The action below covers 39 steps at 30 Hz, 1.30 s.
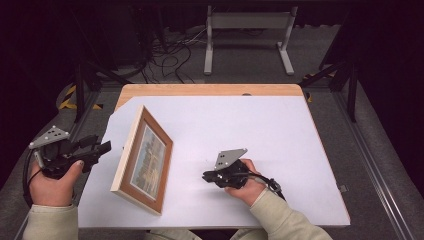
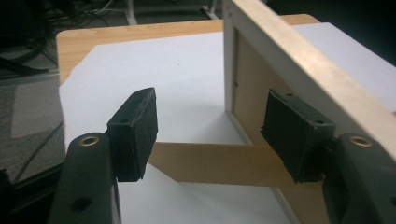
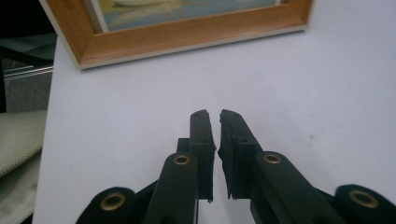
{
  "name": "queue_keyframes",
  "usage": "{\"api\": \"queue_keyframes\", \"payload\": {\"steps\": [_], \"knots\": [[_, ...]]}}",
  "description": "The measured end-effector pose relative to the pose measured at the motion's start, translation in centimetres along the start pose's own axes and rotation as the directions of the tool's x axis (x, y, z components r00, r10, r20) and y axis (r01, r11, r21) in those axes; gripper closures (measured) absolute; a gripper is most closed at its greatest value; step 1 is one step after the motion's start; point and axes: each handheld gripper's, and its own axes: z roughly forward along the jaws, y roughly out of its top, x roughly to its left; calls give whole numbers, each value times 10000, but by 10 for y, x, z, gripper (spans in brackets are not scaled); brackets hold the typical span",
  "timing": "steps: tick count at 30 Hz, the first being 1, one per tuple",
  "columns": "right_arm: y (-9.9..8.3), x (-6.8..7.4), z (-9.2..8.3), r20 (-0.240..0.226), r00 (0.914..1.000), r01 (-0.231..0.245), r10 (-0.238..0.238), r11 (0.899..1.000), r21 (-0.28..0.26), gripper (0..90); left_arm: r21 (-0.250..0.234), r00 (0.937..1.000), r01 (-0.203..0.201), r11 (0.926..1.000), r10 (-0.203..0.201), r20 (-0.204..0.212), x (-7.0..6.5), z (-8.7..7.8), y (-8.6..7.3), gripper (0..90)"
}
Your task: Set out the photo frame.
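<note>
Currently the picture frame (image 1: 143, 159) stands propped on the white table cover (image 1: 280, 150), at the left-near part of the table, leaning on its back strut (image 2: 215, 163). Its long axis runs from far to near with a slight slant to the right at the near end; the picture side faces right, the bare back faces left.

Left gripper (image 1: 97, 149): just off the left table edge, jaws pointing right at the frame's back. In the left gripper view the pads (image 2: 135, 133) stand wide apart; the strut crosses between them untouched, and the right-hand pad sits close by the back panel, contact not discernible. Nothing is clamped.

Right gripper (image 1: 207, 176): over the cover in the near-centre, right of the frame, jaws pointing left toward the picture side. In the right gripper view the jaws stand nearly together with a thin gap, holding nothing; the frame's lower moulding (image 3: 187, 35) lies ahead, apart from the tips.

Judgement: the left gripper is the nearer one, already at the back and strut. Any next handling of the frame turns on approaching it from the left, across its long axis.
</note>
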Motion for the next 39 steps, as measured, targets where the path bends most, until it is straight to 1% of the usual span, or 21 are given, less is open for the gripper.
{"api": "queue_keyframes", "payload": {"steps": [3,5,8,9,10,11,13,16,17,18,19,20,22,25,26,27,28,30,31,36,39], "knots": [[-3,-6,-7,209,9997,-146,149,9998,-102,821,144,9994,44,9999,-49,350,-5,-1,6,360],[-5,-8,-13,358,9991,-232,238,9996,-166,807,265,9988,50,9996,-63,489,-9,-1,10,361],[-7,-13,-22,588,9978,-284,302,9991,-314,791,298,9987,-42,9995,26,506,-15,-1,16,360],[-9,-15,-26,687,9968,-388,415,9984,-407,783,312,9987,-72,9995,56,513,-16,-1,17,358],[-10,-16,-28,718,9963,-442,473,9980,-449,777,332,9986,-2,9995,-16,521,-18,-2,18,351],[-11,-18,-31,796,9955,-484,524,9975,-510,774,358,9987,-55,9993,37,501,-19,-2,20,347],[-14,-20,-37,950,9933,-603,655,9966,-563,763,427,9987,0,9991,-22,517,-22,-2,23,337],[-20,-25,-46,1163,9896,-772,842,9950,-640,746,745,9984,-113,9972,71,556,-27,-2,28,335],[-22,-26,-48,1218,9884,-830,906,9944,-655,744,774,9984,-159,9969,115,560,-27,-1,29,332],[-23,-27,-50,1267,9875,-859,942,9939,-689,743,852,9983,-128,9963,79,580,-29,-1,30,330],[-24,-27,-53,1291,9867,-905,992,9933,-714,743,954,9979,-137,9953,76,640,-30,0,31,330],[-25,-28,-56,1317,9860,-929,1024,9928,-759,741,990,9978,-209,9949,145,646,-31,1,32,327],[-26,-29,-62,1427,9842,-936,1045,9923,-814,737,1017,9975,-197,9946,127,691,-33,2,34,323],[-29,-29,-70,1521,9821,-980,1110,9911,-906,730,1192,9960,-78,9928,-28,888,-37,4,38,323],[-30,-30,-72,1553,9810,-1024,1161,9903,-934,729,1318,9960,-51,9913,-67,889,-39,6,40,323],[-31,-31,-75,1602,9796,-1077,1218,9898,-937,727,1392,9965,-131,9902,14,840,-39,7,41,323],[-32,-32,-76,1625,9784,-1132,1279,9888,-970,726,1482,9956,-28,9890,-111,933,-41,7,41,324],[-34,-34,-79,1676,9768,-1175,1330,9881,-996,725,1602,9953,0,9871,-156,958,-42,9,43,326],[-35,-34,-80,1687,9761,-1205,1367,9874,-1025,724,1599,9948,99,9871,-259,983,-44,10,43,326],[-41,-34,-89,1807,9728,-1274,1451,9862,-1058,715,1790,9948,-31,9838,-153,1012,-47,16,44,321],[-46,-35,-95,1917,9684,-1405,1596,9840,-1093,713,1910,9951,-148,9815,-42,987,-50,20,43,317]]}}
